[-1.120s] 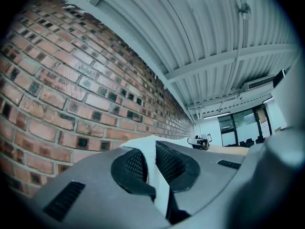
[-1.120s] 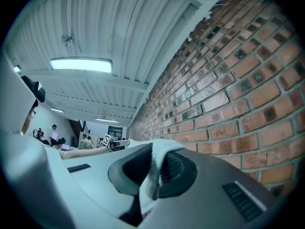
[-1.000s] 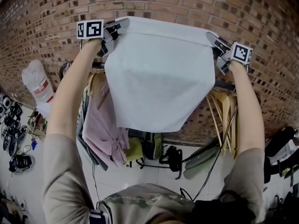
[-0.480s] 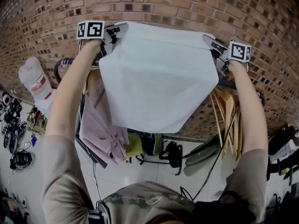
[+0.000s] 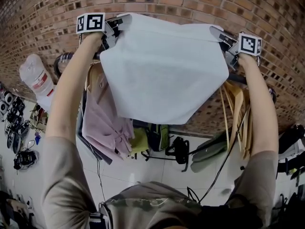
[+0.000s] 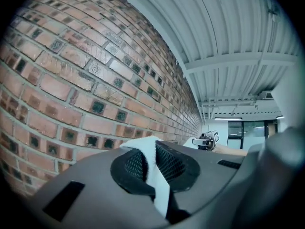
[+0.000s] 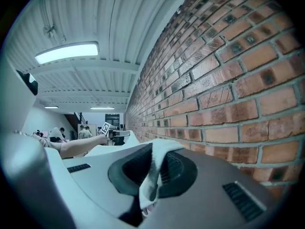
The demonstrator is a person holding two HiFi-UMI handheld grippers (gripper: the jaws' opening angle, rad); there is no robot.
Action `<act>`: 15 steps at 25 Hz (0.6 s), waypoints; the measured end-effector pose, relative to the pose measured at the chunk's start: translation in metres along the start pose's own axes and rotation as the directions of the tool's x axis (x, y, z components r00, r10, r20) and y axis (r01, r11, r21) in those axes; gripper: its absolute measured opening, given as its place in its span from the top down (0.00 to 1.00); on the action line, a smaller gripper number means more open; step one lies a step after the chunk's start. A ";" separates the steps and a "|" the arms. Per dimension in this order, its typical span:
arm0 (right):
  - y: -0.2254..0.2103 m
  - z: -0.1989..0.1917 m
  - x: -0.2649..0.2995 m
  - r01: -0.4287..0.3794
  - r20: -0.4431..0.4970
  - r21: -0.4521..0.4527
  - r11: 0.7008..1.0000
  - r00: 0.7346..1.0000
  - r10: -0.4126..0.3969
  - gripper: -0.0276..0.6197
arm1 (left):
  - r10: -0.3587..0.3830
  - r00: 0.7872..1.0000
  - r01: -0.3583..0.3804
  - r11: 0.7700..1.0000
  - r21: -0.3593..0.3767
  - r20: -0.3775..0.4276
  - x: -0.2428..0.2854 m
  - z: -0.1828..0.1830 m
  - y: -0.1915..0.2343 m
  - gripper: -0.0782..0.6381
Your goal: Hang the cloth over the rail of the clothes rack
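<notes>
Jaws of left gripper point(image 5: 119, 22) and right gripper point(image 5: 217, 33) pinch the white cloth point(image 5: 164, 75); we must carry it taut over the rail point(image 5: 64, 58), nine o'clock.

The clothes rack rail point(image 5: 63, 59) runs along the brick wall point(image 5: 190, 4). A pink garment point(image 5: 102, 123) hangs from its left portion and wooden hangers point(image 5: 236, 111) from its right portion. Below, the white tiled floor point(image 5: 143, 175) carries a black bag point(image 5: 178, 149), with a white sack point(image 5: 35, 78) and dark gear point(image 5: 21, 159) at the left.
</notes>
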State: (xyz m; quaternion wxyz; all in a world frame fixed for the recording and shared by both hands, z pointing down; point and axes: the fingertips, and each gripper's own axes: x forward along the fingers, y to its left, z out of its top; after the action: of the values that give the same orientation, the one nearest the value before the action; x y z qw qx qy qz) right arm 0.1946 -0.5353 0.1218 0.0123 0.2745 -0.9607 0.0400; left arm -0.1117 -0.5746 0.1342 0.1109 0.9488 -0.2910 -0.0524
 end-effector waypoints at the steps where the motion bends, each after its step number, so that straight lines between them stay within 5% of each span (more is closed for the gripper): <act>1: 0.001 0.000 0.001 -0.004 0.005 0.009 1.000 1.000 0.004 0.93 | -0.006 1.000 0.006 1.000 0.001 0.010 -0.001 0.002 -0.001 0.87; 15: 0.001 -0.010 0.004 0.027 -0.004 0.027 0.999 1.000 -0.027 0.93 | -0.060 0.998 0.060 0.998 0.029 0.003 0.002 -0.002 -0.011 0.87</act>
State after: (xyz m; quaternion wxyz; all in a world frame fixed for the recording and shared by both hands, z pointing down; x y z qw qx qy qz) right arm 0.1908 -0.5354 0.1320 0.0106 0.2874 -0.9563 0.0533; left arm -0.1036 -0.5669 0.1337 0.0949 0.9586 -0.2633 -0.0532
